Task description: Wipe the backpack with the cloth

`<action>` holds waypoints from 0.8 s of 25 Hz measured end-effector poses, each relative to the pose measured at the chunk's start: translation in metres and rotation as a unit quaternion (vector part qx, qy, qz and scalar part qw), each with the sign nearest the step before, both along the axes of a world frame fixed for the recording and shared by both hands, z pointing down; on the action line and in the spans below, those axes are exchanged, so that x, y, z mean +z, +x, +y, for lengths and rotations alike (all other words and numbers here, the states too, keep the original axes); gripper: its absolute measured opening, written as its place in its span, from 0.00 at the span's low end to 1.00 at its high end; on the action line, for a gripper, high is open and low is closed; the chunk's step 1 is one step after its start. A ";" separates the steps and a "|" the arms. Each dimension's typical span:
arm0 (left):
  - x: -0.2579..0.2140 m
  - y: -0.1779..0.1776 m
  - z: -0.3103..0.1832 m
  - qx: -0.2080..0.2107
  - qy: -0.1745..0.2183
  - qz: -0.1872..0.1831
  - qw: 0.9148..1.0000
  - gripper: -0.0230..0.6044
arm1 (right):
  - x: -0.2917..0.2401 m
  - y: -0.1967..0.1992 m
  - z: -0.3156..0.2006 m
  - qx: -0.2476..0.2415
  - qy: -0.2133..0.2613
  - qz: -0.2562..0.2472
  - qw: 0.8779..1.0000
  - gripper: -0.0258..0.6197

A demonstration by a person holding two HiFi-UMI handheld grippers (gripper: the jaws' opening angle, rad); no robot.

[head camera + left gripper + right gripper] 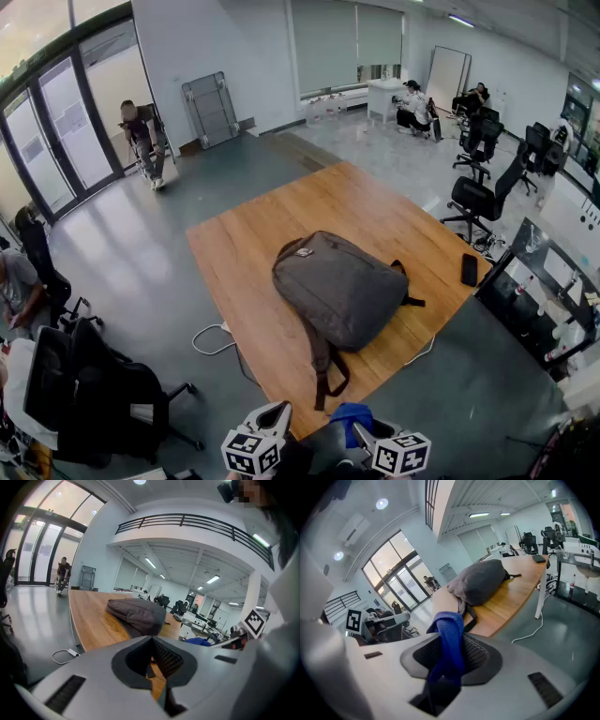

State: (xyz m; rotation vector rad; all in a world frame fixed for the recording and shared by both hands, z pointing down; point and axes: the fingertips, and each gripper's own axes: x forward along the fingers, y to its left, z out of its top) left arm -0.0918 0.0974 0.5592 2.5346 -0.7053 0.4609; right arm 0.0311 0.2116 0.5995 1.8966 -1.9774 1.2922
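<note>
The work surface is a rectangular wooden tabletop (281, 234) with a smooth plank grain. It stands on a glossy grey floor (141, 262) in an open office. Glass doors (56, 141) stand at 10 o'clock and black office chairs (473, 192) at 2 o'clock. A grey fabric backpack (342, 291), rounded and soft-sided, lies flat at the table centre with its straps trailing toward 6 o'clock. A flat black phone (469, 269) lies at 3 o'clock from it. At 6 o'clock, off the table, the right gripper (447, 667) pinches a folded, soft blue cloth (450, 634). The left gripper (153, 667) has its fingers pressed together on nothing.
</note>
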 end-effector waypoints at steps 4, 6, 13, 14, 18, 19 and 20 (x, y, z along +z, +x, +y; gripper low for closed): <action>0.000 -0.016 -0.065 0.009 0.005 0.000 1.000 0.03 | -0.002 -0.028 -0.078 -0.013 0.013 -0.003 1.000 0.23; 0.000 -0.024 -0.090 0.013 0.004 0.004 1.000 0.03 | -0.001 -0.037 -0.112 -0.012 0.015 -0.003 1.000 0.23; 0.013 -0.044 -0.156 0.021 -0.015 0.008 1.000 0.03 | -0.002 -0.048 -0.247 -0.004 0.036 0.003 0.999 0.23; 0.015 -0.046 -0.163 0.023 -0.017 0.008 1.000 0.03 | -0.004 -0.049 -0.268 -0.002 0.041 0.008 0.999 0.23; 0.023 -0.050 -0.186 0.030 -0.021 0.009 0.999 0.03 | -0.006 -0.050 -0.356 -0.004 0.055 0.026 0.998 0.23; 0.025 -0.050 -0.192 0.030 -0.023 0.010 0.999 0.03 | -0.004 -0.050 -0.378 -0.006 0.057 0.031 0.998 0.23; 0.027 -0.051 -0.198 0.030 -0.026 0.011 0.999 0.03 | -0.002 -0.051 -0.399 -0.007 0.057 0.035 0.998 0.23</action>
